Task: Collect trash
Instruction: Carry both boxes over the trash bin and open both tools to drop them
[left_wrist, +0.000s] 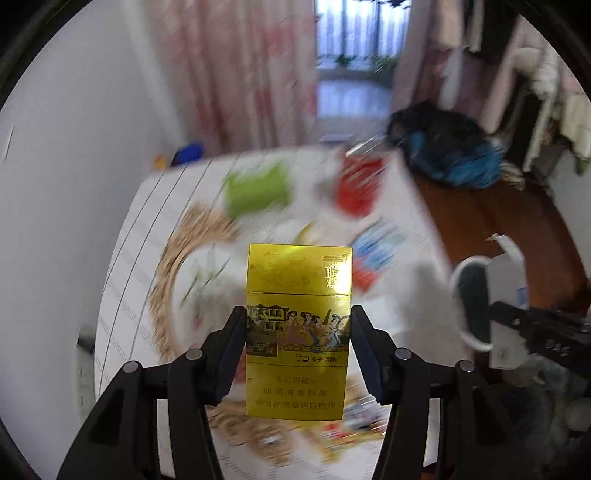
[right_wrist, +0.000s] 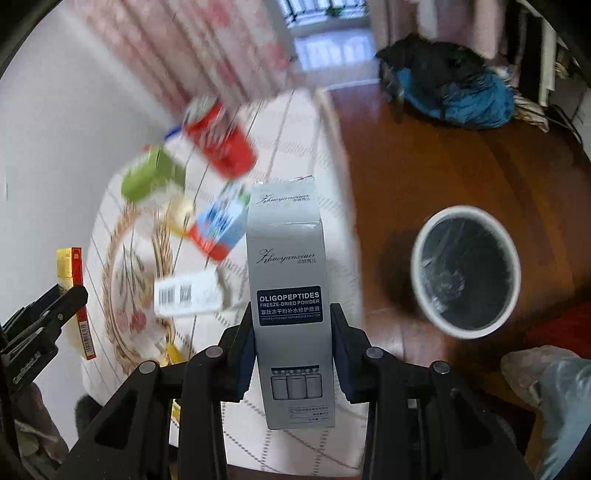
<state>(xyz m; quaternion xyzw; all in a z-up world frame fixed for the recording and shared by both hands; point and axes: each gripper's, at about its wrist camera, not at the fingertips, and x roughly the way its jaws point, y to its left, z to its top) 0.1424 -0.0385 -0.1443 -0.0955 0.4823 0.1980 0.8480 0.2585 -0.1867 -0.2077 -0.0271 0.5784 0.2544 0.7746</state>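
Note:
My left gripper (left_wrist: 298, 321) is shut on a yellow cigarette pack (left_wrist: 298, 295), held upright above the white table (left_wrist: 140, 229). My right gripper (right_wrist: 291, 317) is shut on a tall silver carton (right_wrist: 286, 258) marked "oligopeptides". The white trash bin (right_wrist: 466, 272) with a dark liner stands on the wooden floor to the right of the silver carton; in the left wrist view the bin (left_wrist: 471, 299) shows at the right. On the table lie a green box (right_wrist: 147, 177), a red can (right_wrist: 221, 142), a blue-and-red box (right_wrist: 218, 230) and a white barcoded box (right_wrist: 186, 295).
A dark and blue heap of cloth (right_wrist: 450, 85) lies on the wooden floor (right_wrist: 424, 166) behind the bin. A pink curtain (left_wrist: 236, 74) hangs at the back. The other gripper (right_wrist: 40, 325) with the yellow pack shows at the far left of the right wrist view.

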